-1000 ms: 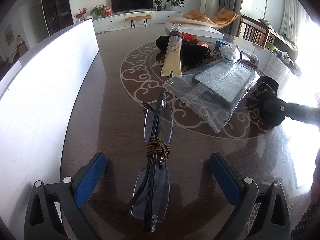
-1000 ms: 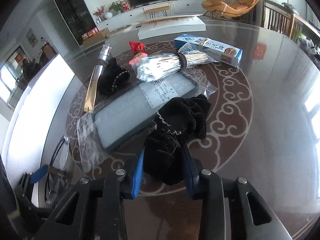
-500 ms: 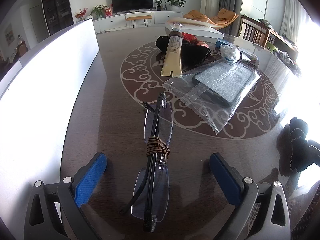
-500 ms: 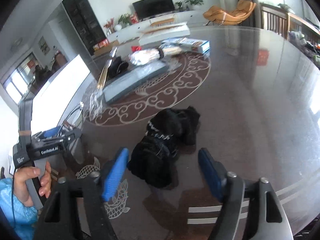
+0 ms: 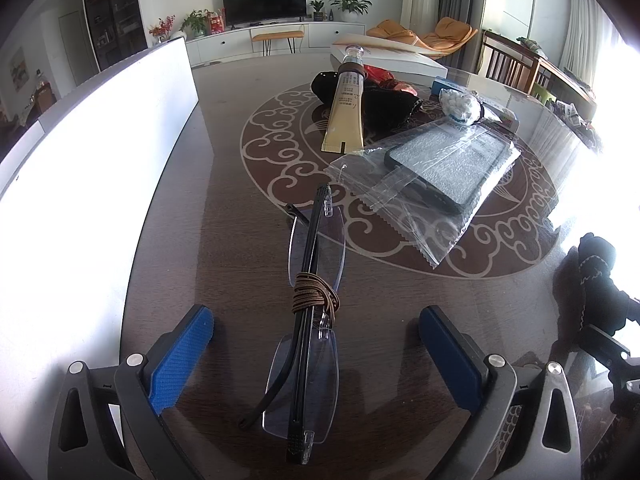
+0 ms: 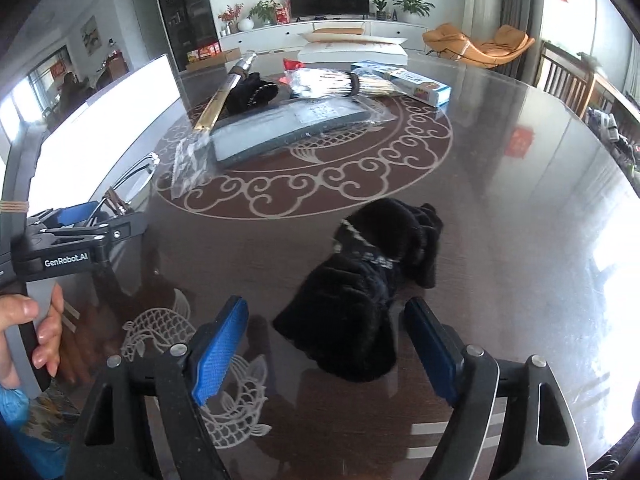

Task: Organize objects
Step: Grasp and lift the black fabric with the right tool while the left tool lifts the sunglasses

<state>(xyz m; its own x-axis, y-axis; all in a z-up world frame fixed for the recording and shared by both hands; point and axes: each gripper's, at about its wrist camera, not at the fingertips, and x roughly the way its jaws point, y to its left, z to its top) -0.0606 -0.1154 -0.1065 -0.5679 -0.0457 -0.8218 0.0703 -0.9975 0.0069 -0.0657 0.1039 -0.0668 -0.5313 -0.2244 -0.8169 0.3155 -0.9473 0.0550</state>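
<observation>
The black fuzzy glove (image 6: 360, 292) lies crumpled on the dark glossy table (image 6: 520, 208), apart from the other clutter, at about 6 o'clock of the round scroll-pattern inlay (image 6: 304, 184). The right gripper (image 6: 326, 344) straddles its near end: the blue pads (image 6: 218, 346) stand spread on either side of the cloth without pressing it, having just been opening, so the glove rests free on the tabletop between them.

In the left wrist view the same glove (image 5: 592, 276) shows at 3 o'clock, at the frame's edge. The left gripper (image 5: 316, 356) is spread wide too, its pads flanking a pair of folded rimless glasses (image 5: 308, 320) bound with a brown cord (image 5: 314, 294); the pads do not touch the glasses. A hand (image 6: 28, 336) holds that gripper's handle, seen at 9 o'clock in the right wrist view.

Further out, on the inlay at 12 o'clock, a dark phone case in a clear plastic bag (image 5: 444, 172) lies next to a cream tube (image 5: 346, 114), a second black glove (image 6: 250, 94), a bundle of cotton swabs (image 6: 324, 82) and a light-blue carton (image 6: 416, 84). A white board (image 5: 80, 184) stands along the table's edge at 9 o'clock.
</observation>
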